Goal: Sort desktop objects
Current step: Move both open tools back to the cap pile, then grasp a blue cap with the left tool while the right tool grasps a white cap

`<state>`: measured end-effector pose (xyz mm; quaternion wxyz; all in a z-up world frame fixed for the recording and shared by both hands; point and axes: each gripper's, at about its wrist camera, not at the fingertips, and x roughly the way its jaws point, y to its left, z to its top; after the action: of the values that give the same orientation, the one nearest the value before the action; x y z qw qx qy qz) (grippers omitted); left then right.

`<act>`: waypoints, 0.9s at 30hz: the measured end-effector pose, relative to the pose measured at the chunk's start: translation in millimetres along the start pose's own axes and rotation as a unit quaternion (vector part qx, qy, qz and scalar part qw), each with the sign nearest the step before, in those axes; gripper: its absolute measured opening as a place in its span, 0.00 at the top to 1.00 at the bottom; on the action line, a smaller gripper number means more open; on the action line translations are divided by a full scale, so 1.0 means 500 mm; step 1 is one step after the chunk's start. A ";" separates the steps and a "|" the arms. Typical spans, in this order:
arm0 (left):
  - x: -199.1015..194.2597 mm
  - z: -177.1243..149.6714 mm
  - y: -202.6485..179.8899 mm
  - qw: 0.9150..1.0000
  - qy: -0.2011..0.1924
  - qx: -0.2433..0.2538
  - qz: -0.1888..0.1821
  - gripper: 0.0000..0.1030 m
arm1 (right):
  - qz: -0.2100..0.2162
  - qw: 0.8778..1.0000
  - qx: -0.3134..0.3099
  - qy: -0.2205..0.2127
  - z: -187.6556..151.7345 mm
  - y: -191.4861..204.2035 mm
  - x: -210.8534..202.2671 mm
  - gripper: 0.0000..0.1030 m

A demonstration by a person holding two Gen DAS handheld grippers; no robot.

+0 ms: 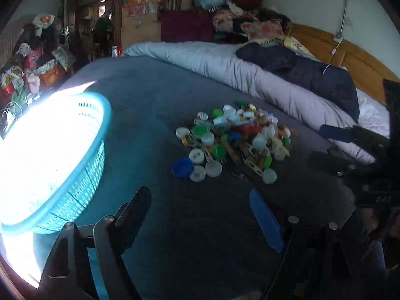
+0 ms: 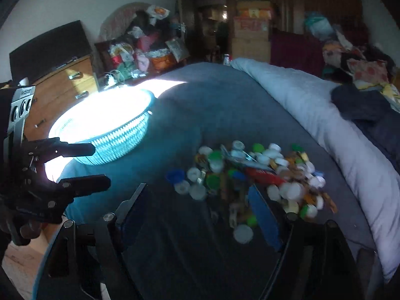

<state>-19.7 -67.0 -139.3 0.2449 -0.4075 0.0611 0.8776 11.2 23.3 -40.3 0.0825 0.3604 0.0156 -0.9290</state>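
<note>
A pile of bottle caps and clothespins (image 1: 232,140) (image 2: 250,175) lies on the blue-grey bedsheet (image 1: 150,92). The caps are white, green and blue. A turquoise slotted basket (image 1: 75,170) (image 2: 120,135) stands to the pile's left in glaring sunlight, and its inside is washed out. My left gripper (image 1: 200,215) (image 2: 97,165) hangs open beside the basket, short of the pile, with nothing between its fingers. My right gripper (image 2: 197,210) (image 1: 327,145) is open too. Its blue pad (image 2: 262,215) is at the pile's near edge and nothing is gripped.
A rolled pale quilt (image 1: 225,67) (image 2: 312,115) runs along the far side of the bed with a dark jacket (image 1: 312,75) on it. A wooden headboard (image 1: 350,57) stands behind. A wooden drawer chest (image 2: 62,87) and heaped bags (image 2: 145,50) stand past the basket.
</note>
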 end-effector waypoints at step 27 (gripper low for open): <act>0.317 0.047 0.065 0.996 0.066 -0.049 0.025 0.37 | -0.011 0.993 0.104 0.064 -0.182 -0.152 0.031 0.23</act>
<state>-138.2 -27.8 -245.2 0.1983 -0.4742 0.0436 0.8567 48.0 103.9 -120.4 0.0336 0.4254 -0.0716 -0.9015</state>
